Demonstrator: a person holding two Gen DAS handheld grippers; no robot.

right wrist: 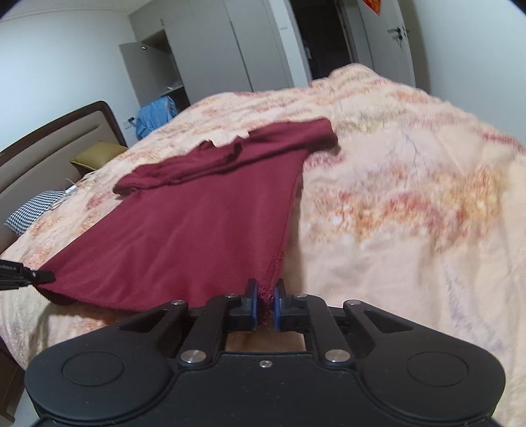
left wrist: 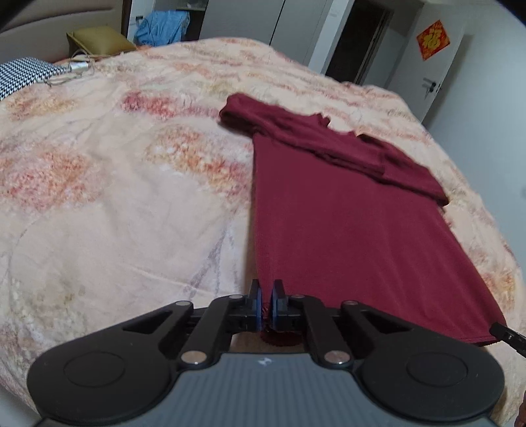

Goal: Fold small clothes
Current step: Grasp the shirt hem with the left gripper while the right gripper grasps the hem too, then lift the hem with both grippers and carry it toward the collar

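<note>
A dark red shirt [left wrist: 345,213] lies spread on the bed, its sleeves folded across the far end. It also shows in the right wrist view [right wrist: 197,236]. My left gripper [left wrist: 266,303] is shut on the shirt's near left hem corner. My right gripper [right wrist: 266,303] is shut on the near right hem corner, and the cloth rises slightly toward it. The right gripper's tip [left wrist: 508,335] shows at the hem in the left wrist view; the left gripper's tip [right wrist: 29,274] shows in the right wrist view.
The bed carries a peach floral blanket [left wrist: 115,197]. A checked pillow [left wrist: 23,77], an olive cushion [left wrist: 98,41] and a cable lie near the headboard [right wrist: 49,147]. Blue clothing [left wrist: 161,28] hangs by the wardrobe. A doorway [left wrist: 358,39] stands beyond the bed.
</note>
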